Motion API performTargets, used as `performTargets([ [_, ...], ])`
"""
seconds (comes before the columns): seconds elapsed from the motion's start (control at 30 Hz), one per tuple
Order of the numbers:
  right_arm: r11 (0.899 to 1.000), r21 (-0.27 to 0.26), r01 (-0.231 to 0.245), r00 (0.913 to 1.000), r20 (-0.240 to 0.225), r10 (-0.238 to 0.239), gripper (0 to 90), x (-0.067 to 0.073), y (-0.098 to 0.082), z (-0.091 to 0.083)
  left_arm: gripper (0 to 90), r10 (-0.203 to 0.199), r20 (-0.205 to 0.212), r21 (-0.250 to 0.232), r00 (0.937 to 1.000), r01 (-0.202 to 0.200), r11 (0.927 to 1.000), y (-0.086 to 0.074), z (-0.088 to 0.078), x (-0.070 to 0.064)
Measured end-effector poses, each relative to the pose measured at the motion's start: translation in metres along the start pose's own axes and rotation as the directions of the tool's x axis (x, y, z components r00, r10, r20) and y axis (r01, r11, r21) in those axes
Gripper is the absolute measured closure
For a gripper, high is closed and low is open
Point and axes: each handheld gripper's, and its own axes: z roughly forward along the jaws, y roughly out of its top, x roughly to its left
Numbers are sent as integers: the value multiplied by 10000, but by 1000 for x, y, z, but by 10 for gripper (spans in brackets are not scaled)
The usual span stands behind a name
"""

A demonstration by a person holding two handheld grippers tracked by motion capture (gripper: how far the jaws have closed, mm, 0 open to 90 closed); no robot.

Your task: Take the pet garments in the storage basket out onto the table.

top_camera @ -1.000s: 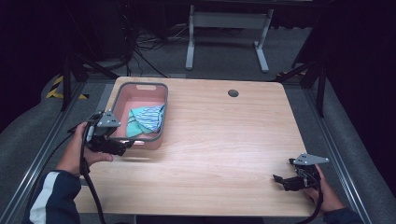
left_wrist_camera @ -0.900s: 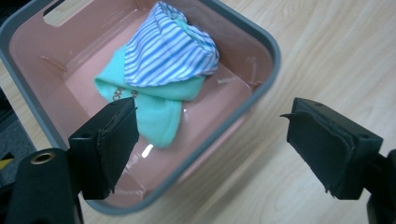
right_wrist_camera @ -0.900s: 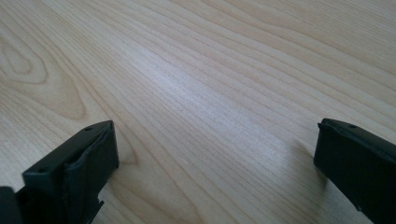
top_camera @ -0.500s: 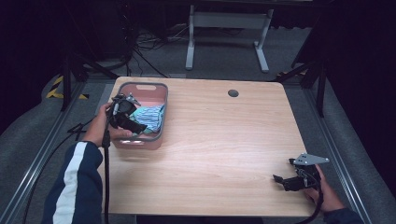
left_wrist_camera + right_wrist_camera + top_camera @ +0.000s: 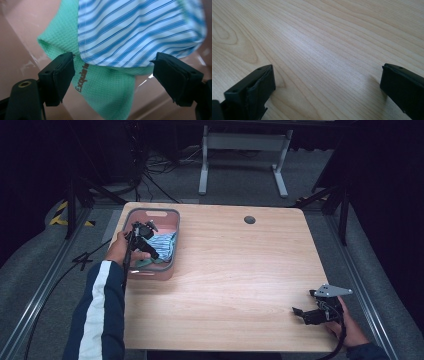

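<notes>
Inside the pink bin (image 5: 170,268) at the table's (image 5: 240,270) far left corner, the left gripper (image 5: 145,240) hangs over the folded cloths with its jaws spread wide. Between them lies a blue striped cloth (image 5: 140,32) on top of a green cloth (image 5: 105,85) with brown letters. At the near right edge, the right gripper (image 5: 305,312) rests low over bare wood, jaws also wide apart and holding nothing.

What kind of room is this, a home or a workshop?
Probably a lab or recording studio: a bare light wooden table ringed by black curtains, loose cables on the grey carpet, and a person's hand-held black left gripper.
</notes>
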Motion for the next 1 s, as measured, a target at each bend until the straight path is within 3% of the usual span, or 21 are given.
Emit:
performTargets([
  [0.07, 10000, -2, 2, 10000, 1, -2, 2, 0, 0, 0, 171, 73, -121, 481, 9999, -67, 9988, 3, 6, 2],
  [0.1, 10000, 0, -3, 10000, 0, 3, 2, 0, 0, 0, 168, 73, -121, 481, 9999, -67, 9988, 3, 6, 2],
  [0.13, 10000, -1, -2, 10000, 1, 2, 2, 0, 0, 0, 164, 85, -195, 873, 9998, -68, 9962, 6, 10, 1],
  [0.23, 10000, -1, 2, 10000, 2, -2, 2, 0, 0, 0, 154, 140, -229, 1236, 9996, -110, 9923, 9, 15, 3],
  [0.37, 10000, -2, 3, 10000, 2, -3, 2, 0, 0, 0, 93, -310, -40, 1796, 9995, 312, 9833, 12, 22, 5],
  [0.4, 10000, -2, 1, 10000, 1, -1, 2, 0, 0, 0, 62, -240, 52, 1956, 9997, 226, 9804, 14, 24, 6],
  [0.5, 10000, -1, 4, 10000, 3, -4, 2, 0, 0, 0, 59, -270, 658, 1977, 9975, 134, 9802, 15, 28, 5],
  [0.63, 10000, -1, -1, 10000, 2, 1, 2, 0, 0, 0, 68, -78, 834, 2001, 9965, -91, 9797, 18, 28, 5],
  [0.7, 10000, 0, -1, 10000, -1, 1, 2, 0, 0, 0, 156, 254, 888, 1959, 9957, -425, 9797, 19, 25, 2],
  [0.83, 10000, 0, 0, 10000, 2, 0, 2, 0, 0, 0, 439, 747, 941, 1730, 9928, -902, 9808, 22, 18, -3],
  [0.93, 10000, -1, 3, 10000, 2, -3, 2, 0, 0, 0, 630, 747, 821, 1503, 9938, -864, 9849, 21, 16, -2],
  [1.0, 10000, 0, 2, 10000, 2, -2, 2, 0, 0, 0, 680, 780, 811, 1430, 9936, -891, 9857, 20, 16, -3],
])
